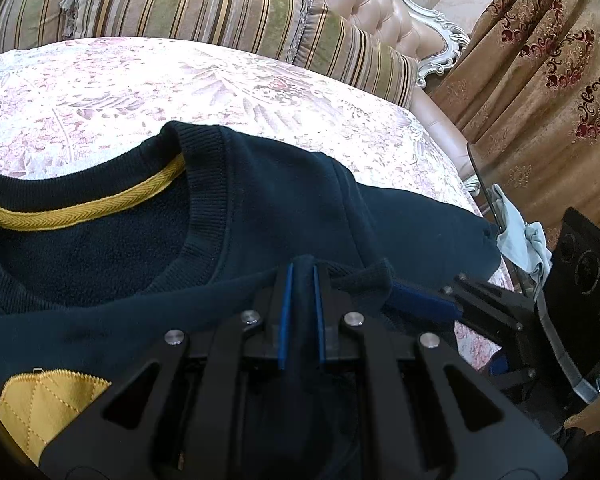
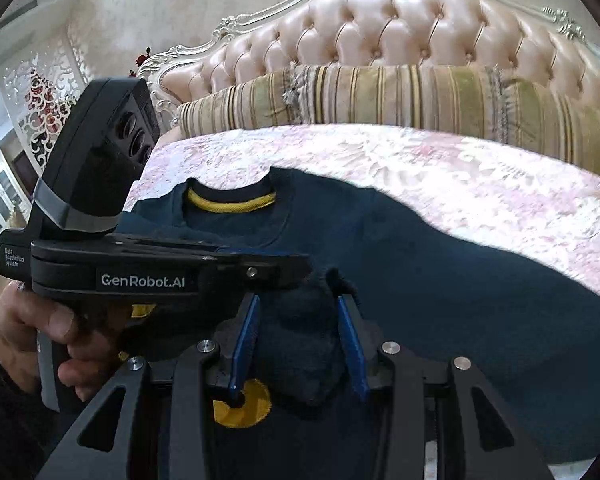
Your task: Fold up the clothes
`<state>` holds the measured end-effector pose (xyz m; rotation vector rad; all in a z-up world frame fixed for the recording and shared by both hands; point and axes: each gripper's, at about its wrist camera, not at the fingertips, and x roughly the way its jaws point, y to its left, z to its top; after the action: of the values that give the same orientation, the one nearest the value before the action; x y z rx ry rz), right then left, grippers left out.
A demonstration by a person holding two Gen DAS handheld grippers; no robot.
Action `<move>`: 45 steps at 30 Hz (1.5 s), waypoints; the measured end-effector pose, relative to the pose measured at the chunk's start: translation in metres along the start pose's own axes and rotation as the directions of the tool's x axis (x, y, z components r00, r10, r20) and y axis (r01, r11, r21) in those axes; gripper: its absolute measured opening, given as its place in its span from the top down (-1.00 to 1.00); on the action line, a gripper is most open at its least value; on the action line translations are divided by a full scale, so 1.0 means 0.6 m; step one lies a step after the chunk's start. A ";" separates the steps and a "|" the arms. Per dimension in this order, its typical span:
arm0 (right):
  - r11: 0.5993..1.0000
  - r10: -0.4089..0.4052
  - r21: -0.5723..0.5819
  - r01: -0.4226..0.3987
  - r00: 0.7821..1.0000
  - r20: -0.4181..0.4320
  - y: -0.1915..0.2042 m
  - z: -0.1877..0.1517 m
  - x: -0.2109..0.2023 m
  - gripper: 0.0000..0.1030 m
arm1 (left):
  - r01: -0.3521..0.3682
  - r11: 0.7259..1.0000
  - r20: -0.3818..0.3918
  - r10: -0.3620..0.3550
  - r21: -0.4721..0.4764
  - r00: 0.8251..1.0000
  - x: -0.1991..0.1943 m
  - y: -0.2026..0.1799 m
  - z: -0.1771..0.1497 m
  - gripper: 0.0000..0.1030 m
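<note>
Where the one dark navy sweatshirt (image 1: 284, 208) lies spread on the bed, the left gripper (image 1: 300, 276) sits nearest the lens, its two blue-padded fingers (image 1: 286, 316) drawn narrow and pinching a fold of the sweatshirt's fleecy fabric between them. In the right wrist view the right gripper (image 2: 298, 308) stands with its jaws about half apart, a bunched cuff-like lump of the same navy cloth sitting between its two blue pads (image 2: 350, 340); whether those pads press on the cloth cannot be told. A hand (image 2: 36, 332) wraps the black handle of the left gripper just left of that lump. On the sweatshirt there are two yellow accents: a stitched, quilted patch (image 1: 40, 408) near the lower edge and a herringbone tape (image 1: 80, 208) lining the inside of the ribbed round collar (image 1: 208, 184). Beyond the sweatshirt the bed cover (image 1: 180, 92) is pale with a faded pink leaf print. Farther off than the sweatshirt lies one long striped bolster (image 1: 220, 12) in green, tan and gold with fringe trim, and behind it one tufted, glossy pink headboard (image 2: 400, 28) framed in carved white scrollwork. Right of the sweatshirt hangs a tan curtain (image 1: 552, 80) with dark red ornaments.
</note>
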<state>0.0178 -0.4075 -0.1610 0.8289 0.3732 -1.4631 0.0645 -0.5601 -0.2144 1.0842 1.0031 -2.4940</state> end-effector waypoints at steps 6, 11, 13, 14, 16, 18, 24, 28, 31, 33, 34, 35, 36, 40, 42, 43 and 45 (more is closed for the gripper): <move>0.996 0.074 0.052 -0.072 0.997 -0.024 -0.010 -0.005 -0.005 0.17 | 0.005 1.000 0.000 -0.005 0.003 1.000 -0.001 0.001 0.000 0.77; 0.977 0.129 0.173 -0.124 0.991 -0.018 -0.035 -0.007 -0.001 0.18 | 0.007 1.000 0.002 -0.007 0.005 1.000 -0.002 0.000 0.001 0.77; 0.976 0.133 0.177 -0.126 0.991 -0.029 -0.031 -0.008 -0.002 0.17 | 0.010 1.000 0.005 -0.010 0.002 1.000 -0.003 -0.001 0.002 0.77; 0.978 0.133 0.166 -0.125 0.990 -0.037 -0.026 -0.008 -0.005 0.19 | 0.010 1.000 0.006 -0.010 0.005 1.000 -0.003 -0.002 0.001 0.77; 0.982 0.136 0.138 -0.129 0.990 -0.044 -0.015 -0.011 -0.014 0.24 | 0.010 1.000 0.008 -0.010 0.010 1.000 -0.004 -0.003 0.002 0.77; 0.983 0.147 0.116 -0.141 0.988 -0.045 -0.006 -0.016 -0.023 0.33 | 0.009 1.000 0.012 -0.009 0.016 1.000 -0.006 -0.004 0.002 0.77; 0.983 0.131 0.133 -0.123 0.990 -0.050 -0.017 -0.022 -0.012 0.40 | 0.011 0.999 0.016 -0.012 0.032 1.000 -0.010 -0.007 0.004 0.77; 0.984 0.103 0.149 -0.098 0.994 -0.028 -0.024 -0.021 -0.022 0.34 | 0.014 0.999 0.014 -0.015 0.030 1.000 -0.009 -0.003 0.003 0.77; 0.988 0.082 0.132 -0.081 0.997 -0.003 -0.025 -0.019 -0.034 0.34 | 0.016 1.000 0.010 -0.016 0.025 1.000 -0.007 -0.001 0.002 0.77; 0.991 0.075 0.111 -0.077 0.997 0.019 -0.023 -0.015 -0.037 0.34 | 0.013 1.000 0.010 -0.013 0.026 1.000 -0.007 -0.002 0.003 0.77; 0.992 0.076 0.100 -0.078 0.997 0.023 -0.021 -0.013 -0.034 0.34 | 0.011 1.000 0.010 -0.011 0.028 1.000 -0.007 -0.003 0.002 0.77; 0.993 0.078 0.089 -0.080 0.997 0.026 -0.019 -0.010 -0.032 0.30 | 0.010 1.000 0.010 -0.010 0.029 1.000 -0.007 -0.003 0.002 0.77; 0.994 0.072 0.079 -0.074 0.997 0.024 -0.017 -0.010 -0.027 0.30 | 0.011 1.000 0.010 -0.011 0.028 1.000 -0.007 -0.002 0.002 0.77; 0.996 0.049 0.072 -0.051 0.998 0.032 -0.023 -0.006 -0.022 0.30 | 0.013 1.000 0.009 -0.013 0.027 1.000 -0.007 -0.002 0.002 0.77; 0.998 0.032 0.059 -0.033 0.999 0.022 -0.023 -0.007 -0.017 0.30 | 0.014 1.000 0.009 -0.014 0.026 1.000 -0.007 -0.001 0.003 0.77; 0.998 0.034 0.055 -0.035 0.999 0.018 -0.022 -0.007 -0.015 0.30 | 0.014 1.000 0.008 -0.014 0.026 1.000 -0.007 -0.001 0.003 0.77; 0.998 0.041 0.051 -0.041 0.999 0.005 -0.022 -0.007 -0.010 0.29 | 0.014 1.000 0.008 -0.015 0.026 1.000 -0.006 -0.001 0.003 0.77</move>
<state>0.0056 -0.3990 -0.1631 0.8695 0.3154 -1.4406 0.0657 -0.5613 -0.2105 1.0769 0.9827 -2.5275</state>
